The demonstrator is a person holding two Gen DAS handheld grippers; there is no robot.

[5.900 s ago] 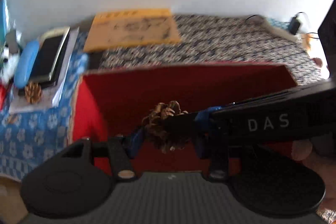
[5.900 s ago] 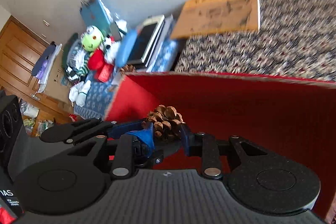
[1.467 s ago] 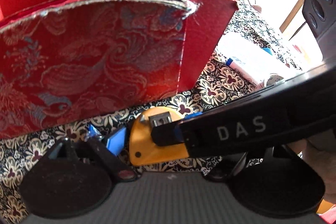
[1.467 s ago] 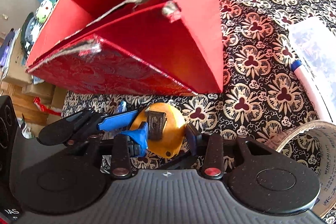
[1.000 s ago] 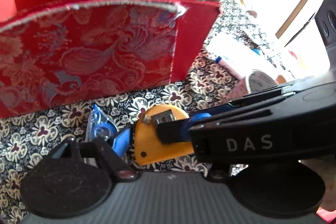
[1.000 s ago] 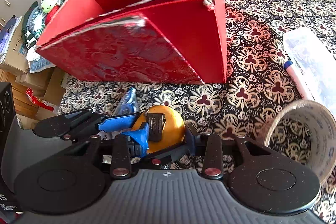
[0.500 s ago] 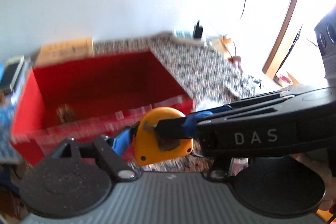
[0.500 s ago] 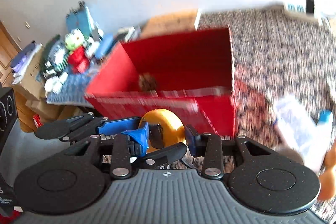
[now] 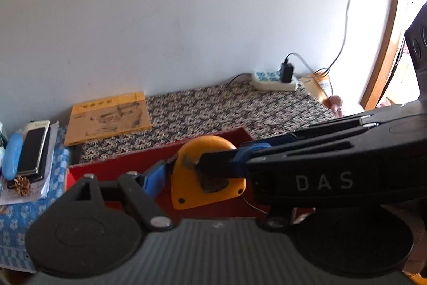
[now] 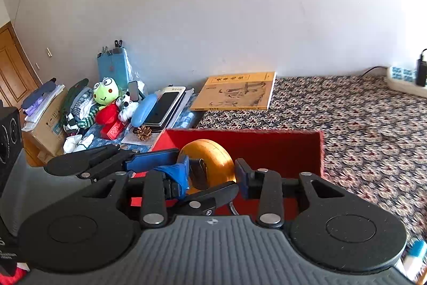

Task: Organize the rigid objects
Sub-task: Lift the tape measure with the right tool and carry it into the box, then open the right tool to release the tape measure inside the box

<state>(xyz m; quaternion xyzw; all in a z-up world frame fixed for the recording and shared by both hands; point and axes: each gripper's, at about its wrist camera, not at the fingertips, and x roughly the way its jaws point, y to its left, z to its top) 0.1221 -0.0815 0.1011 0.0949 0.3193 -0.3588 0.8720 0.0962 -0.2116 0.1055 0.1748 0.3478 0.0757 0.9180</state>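
A yellow tape measure (image 9: pixel 210 151) (image 10: pixel 213 154) with a metal belt clip hangs over the open red box (image 9: pixel 112 170) (image 10: pixel 277 148). Both grippers clamp it. My left gripper (image 9: pixel 202 178) has its blue left finger (image 9: pixel 156 176) against the case, and its right finger is hidden behind the crossing right gripper body (image 9: pixel 320 172). In the right wrist view my right gripper (image 10: pixel 210 174) is shut on the case from both sides. The left gripper's fingers (image 10: pixel 152 156) come in from the left there. The box floor is mostly hidden.
On the patterned cloth (image 10: pixel 360 124) a yellow book (image 10: pixel 237 92) lies behind the box and a power strip (image 9: pixel 275 80) sits by the wall. Left of the box are a pine cone (image 10: pixel 144 132), a phone (image 10: pixel 165 106), a blue case (image 10: pixel 142 110), plush toys (image 10: pixel 106 95) and a cardboard box (image 10: pixel 45 130).
Both grippers lifted the tape measure from the cloth in front of the box and carried it up over the box opening. Both views now look across the table toward the wall.
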